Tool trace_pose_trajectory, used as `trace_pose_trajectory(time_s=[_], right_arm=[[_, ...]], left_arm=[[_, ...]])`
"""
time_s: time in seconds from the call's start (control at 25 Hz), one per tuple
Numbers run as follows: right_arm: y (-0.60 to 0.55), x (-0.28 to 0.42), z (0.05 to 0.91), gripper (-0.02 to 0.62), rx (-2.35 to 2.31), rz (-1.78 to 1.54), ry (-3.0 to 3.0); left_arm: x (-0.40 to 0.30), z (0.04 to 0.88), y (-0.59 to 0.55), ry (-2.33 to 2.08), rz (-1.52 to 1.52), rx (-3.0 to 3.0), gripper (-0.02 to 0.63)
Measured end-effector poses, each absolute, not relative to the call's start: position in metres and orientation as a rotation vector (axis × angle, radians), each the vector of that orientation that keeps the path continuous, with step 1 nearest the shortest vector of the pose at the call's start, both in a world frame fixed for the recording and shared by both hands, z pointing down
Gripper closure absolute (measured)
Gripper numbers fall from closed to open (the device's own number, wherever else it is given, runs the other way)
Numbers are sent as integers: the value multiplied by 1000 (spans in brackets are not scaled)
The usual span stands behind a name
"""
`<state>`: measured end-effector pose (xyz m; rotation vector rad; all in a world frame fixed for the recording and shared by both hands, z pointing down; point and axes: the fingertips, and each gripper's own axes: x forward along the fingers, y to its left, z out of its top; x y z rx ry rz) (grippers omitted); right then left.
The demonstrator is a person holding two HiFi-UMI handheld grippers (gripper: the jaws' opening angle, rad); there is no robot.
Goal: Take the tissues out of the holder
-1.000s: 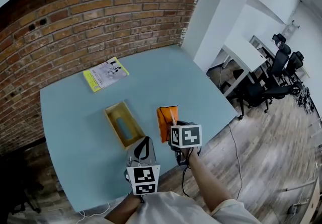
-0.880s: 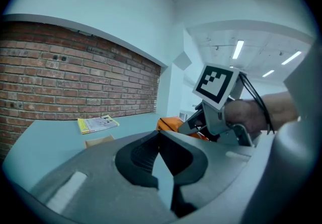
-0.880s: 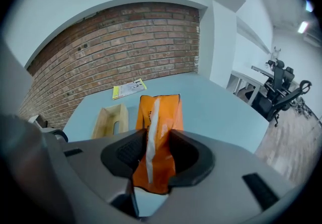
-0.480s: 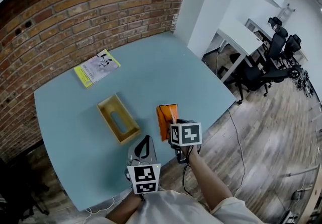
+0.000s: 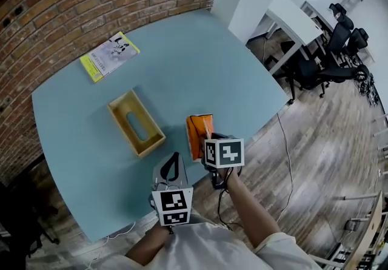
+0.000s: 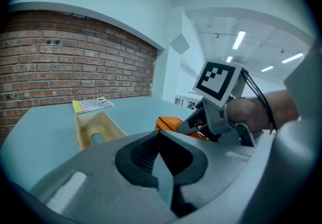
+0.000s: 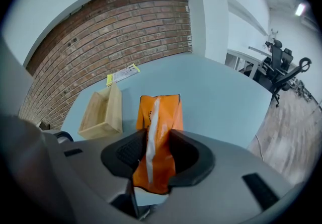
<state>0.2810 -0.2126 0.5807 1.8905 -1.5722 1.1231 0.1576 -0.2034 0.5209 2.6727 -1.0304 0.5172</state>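
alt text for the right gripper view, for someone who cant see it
The right gripper is shut on an orange tissue pack with a white strip down its middle, above a light blue table. Left of it sits a wooden holder, with a yellow booklet beyond by a brick wall; office chairs stand far right.
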Motion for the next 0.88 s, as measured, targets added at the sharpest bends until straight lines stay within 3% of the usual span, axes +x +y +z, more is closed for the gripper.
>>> trace_pose_trajectory(time_s=[0.88], right_arm=[[-219,285,617,445,1830,1166,-1569]], left_arm=[[170,554,-219,-1062,593,2586,601]])
